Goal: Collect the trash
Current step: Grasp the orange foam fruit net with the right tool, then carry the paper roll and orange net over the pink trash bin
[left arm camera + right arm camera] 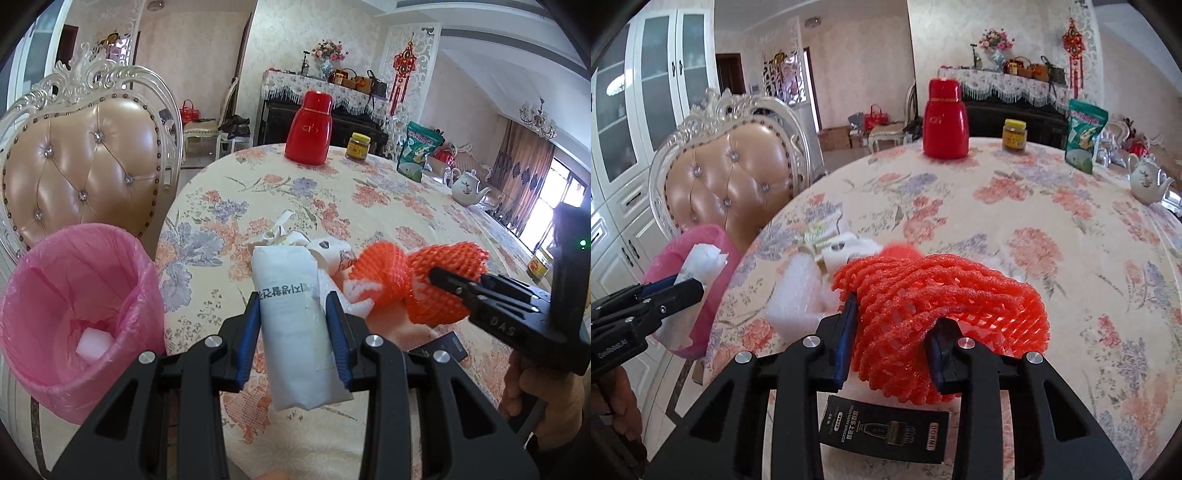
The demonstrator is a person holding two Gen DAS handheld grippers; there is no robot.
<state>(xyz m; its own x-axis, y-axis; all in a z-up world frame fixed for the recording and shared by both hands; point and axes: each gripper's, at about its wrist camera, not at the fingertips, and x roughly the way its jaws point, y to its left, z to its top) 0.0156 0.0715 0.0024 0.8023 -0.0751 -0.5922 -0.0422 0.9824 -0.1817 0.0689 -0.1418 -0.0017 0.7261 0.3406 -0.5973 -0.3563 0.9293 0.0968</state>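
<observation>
Left wrist: left tongs (293, 321) clamp white packet (295, 314). Right wrist: right tongs (895, 332) grip orange foam net (938, 291) above tabletop (1034, 206).

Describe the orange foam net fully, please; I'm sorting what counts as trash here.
The orange foam net is a soft, stretchy mesh sleeve of foam strands, bunched and twisted into a crumpled lump with open diamond holes. The right gripper is shut on its near end, blue pads pressing either side. It sits over the flowered tablecloth, beside white packing scraps, with a black card below it. Whether it still touches the cloth is unclear.
</observation>
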